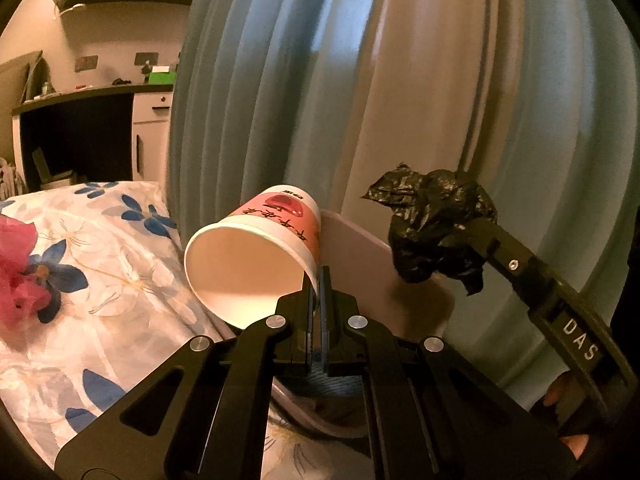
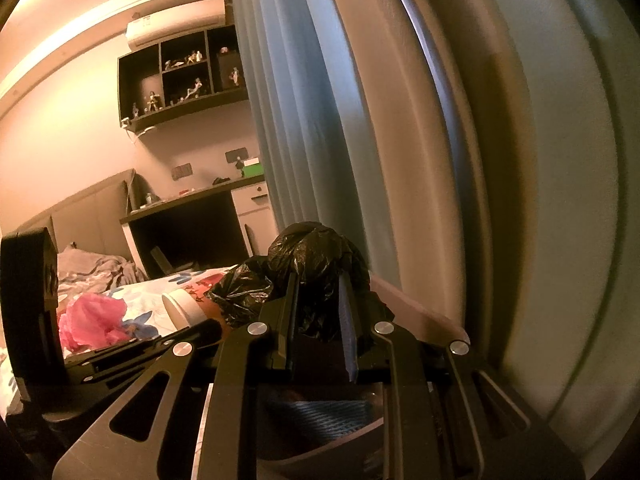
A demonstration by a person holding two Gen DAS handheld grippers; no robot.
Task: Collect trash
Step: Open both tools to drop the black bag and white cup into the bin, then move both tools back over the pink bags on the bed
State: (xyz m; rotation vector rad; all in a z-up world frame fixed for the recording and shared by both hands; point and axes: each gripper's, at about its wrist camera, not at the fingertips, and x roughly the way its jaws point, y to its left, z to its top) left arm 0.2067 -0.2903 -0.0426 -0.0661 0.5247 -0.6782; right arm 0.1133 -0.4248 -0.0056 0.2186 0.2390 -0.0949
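Note:
A white paper cup (image 1: 256, 252) with a pink and red print hangs tilted, mouth toward the camera. My left gripper (image 1: 319, 280) is shut on its rim. To its right a crumpled black plastic bag (image 1: 436, 224) is pinched by my right gripper (image 1: 480, 226), which reaches in from the right. In the right wrist view the black bag (image 2: 308, 264) bulges between the fingers of the right gripper (image 2: 320, 288), and the cup (image 2: 188, 304) shows at lower left beside the left gripper's body. Crumpled pink paper (image 1: 18, 268) (image 2: 94, 318) lies on the bed.
A floral bedsheet (image 1: 100, 264) covers the bed at left. A pale bin rim (image 1: 360, 248) sits below both grippers. Blue-grey curtains (image 1: 400, 80) hang right behind. A dark desk (image 1: 80, 136) and wall shelf (image 2: 180, 76) with figurines stand at the far wall.

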